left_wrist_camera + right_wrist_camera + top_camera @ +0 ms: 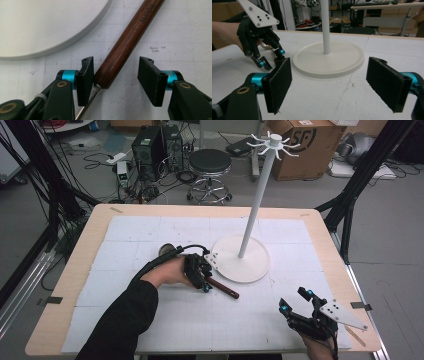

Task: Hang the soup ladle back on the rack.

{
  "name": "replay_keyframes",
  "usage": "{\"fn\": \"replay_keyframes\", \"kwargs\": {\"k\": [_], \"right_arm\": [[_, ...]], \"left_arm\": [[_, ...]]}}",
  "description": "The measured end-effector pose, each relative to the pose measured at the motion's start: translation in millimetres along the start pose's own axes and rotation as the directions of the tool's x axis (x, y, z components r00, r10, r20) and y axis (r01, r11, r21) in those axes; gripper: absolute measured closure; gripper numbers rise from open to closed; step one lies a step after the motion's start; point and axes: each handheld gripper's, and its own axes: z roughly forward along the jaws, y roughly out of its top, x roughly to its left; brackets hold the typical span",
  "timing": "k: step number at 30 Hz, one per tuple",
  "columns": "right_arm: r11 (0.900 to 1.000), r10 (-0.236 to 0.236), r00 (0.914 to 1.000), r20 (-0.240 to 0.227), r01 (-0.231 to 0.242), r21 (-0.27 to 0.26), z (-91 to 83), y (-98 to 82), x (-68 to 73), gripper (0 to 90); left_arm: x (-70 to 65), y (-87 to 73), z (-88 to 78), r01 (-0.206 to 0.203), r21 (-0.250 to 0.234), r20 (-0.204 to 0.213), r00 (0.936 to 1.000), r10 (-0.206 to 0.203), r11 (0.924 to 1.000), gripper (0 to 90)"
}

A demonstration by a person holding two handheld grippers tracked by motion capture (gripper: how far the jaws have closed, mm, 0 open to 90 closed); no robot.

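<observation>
My left gripper (116, 80) straddles the dark wooden handle (127, 42) lying on the bench (150, 320) beside the round white stand base (37, 27), one pad touching. My right gripper (337, 85) gapes empty.

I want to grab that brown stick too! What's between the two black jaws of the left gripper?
The wooden handle lies between them on the white mat, as the left gripper view shows.
</observation>
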Motion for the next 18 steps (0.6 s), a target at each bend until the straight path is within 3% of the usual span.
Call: {"fn": "replay_keyframes", "kwargs": {"k": [2,5,7,9,18], "right_arm": [[1.000,-0.003,1.0000,-0.001,0.003,-0.002,1.3,0.1,-0.2,19.5],[1.000,0.002,1.0000,-0.002,-0.002,0.001,2.5,-0.3,0.1,19.5],[1.000,-0.002,1.0000,0.004,0.002,0.003,2.8,-0.2,-0.1,19.5],[1.000,0.001,1.0000,0.006,-0.001,0.002,2.6,0.0,0.0,19.5],[1.000,0.005,0.9999,0.012,-0.005,0.006,1.2,-0.8,-2.5,19.5]], "left_arm": [[-1.0,1.1,0.4,-0.003,0.008,-0.005,1.0000,0.003,1.0000,49.7],[-3.8,8.9,1.1,-0.038,0.059,-0.013,0.9991,0.039,0.9975,51.9],[-6.7,17.4,2.1,-0.088,0.112,-0.001,0.9961,0.088,0.9898,59.3],[-8.7,21.1,2.9,-0.096,0.140,0.001,0.9953,0.097,0.9854,61.7],[-10.2,24.6,3.0,-0.108,0.158,0.019,0.9942,0.106,0.9816,72.5]]}}
